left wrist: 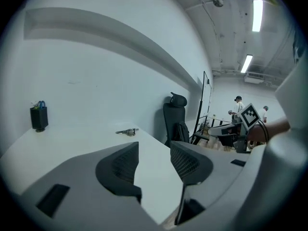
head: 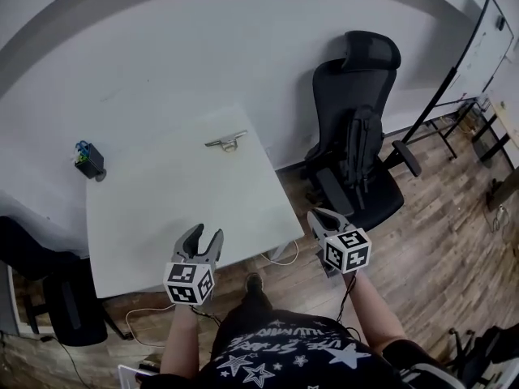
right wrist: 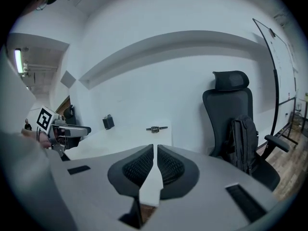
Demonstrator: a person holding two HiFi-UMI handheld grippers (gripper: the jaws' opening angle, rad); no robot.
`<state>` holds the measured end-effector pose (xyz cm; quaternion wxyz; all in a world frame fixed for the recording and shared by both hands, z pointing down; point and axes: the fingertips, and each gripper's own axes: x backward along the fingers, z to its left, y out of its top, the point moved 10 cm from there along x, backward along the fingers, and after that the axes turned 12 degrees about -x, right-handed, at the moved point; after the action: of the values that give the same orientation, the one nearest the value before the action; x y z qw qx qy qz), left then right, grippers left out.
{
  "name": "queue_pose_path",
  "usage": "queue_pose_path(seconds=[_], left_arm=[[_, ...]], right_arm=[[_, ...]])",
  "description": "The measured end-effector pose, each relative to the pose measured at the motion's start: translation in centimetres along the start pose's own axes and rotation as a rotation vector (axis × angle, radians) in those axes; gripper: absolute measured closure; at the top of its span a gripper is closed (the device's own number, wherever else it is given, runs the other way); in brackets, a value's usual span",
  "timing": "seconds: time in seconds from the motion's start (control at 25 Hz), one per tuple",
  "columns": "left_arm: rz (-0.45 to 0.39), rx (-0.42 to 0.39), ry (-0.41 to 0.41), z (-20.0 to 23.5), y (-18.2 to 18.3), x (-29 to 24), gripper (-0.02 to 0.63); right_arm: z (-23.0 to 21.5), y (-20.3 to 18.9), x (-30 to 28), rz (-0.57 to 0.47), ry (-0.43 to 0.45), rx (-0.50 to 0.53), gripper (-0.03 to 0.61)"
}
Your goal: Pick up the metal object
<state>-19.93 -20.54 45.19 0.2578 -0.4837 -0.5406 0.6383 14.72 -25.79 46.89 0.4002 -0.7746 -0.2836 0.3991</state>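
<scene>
While the metal object lies at the far side of the table, close to the wall and not far from the right edge, both grippers are held back at the near side, well apart from it. The left gripper is seen over the near edge with its jaws apart and nothing between them. The right gripper is held just off the near right corner, its jaws all but together and empty.

A long reach across the bare top is judged to be needed, and most of the risk is carried by it. The object appears long and low, so it could be pushed along the smooth surface rather than caught if the jaws are brought down too shallow or at a slant. A nudge to the right could send it over the edge, and a nudge forward could jam it against the wall.

If the right gripper is chosen, its jaws would have to be opened first; otherwise the object would simply be knocked away. The chair stands just beside the table's right side and could be struck on that approach.

A grip taken near one end is likely to let the metal tilt or slip from the pads when lifted. The pen holder, far to the left, is hardly endangered.
</scene>
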Motion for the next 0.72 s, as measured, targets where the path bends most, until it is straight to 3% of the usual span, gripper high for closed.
queue_pose_path(seconds=[0.08, 0.24, 0.48, 0.72], left_arm=[[0.008, -0.04, -0.015, 2.1, 0.6, -2.7, 0.341], [0.071, -0.174, -0.064, 5.4, 1.3, -8.0, 0.288], [0.149, -0.475, -0.045, 9.0, 2.6, -16.4, 0.278], [0.165, -0.616, -0.061, 11.5, 4.0, -24.7, 0.278]], right_arm=[[-0.1, 1.5, -2.7, -0.004, -0.007, 0.003, 0.523], [-0.4, 3.9, -7.3, -0.007, -0.024, 0.005, 0.523], [-1.6, 5.9, -12.6, -0.004, -0.07, -0.014, 0.523], [-3.0, 6.1, -16.2, 0.024, -0.11, -0.046, 0.523]])
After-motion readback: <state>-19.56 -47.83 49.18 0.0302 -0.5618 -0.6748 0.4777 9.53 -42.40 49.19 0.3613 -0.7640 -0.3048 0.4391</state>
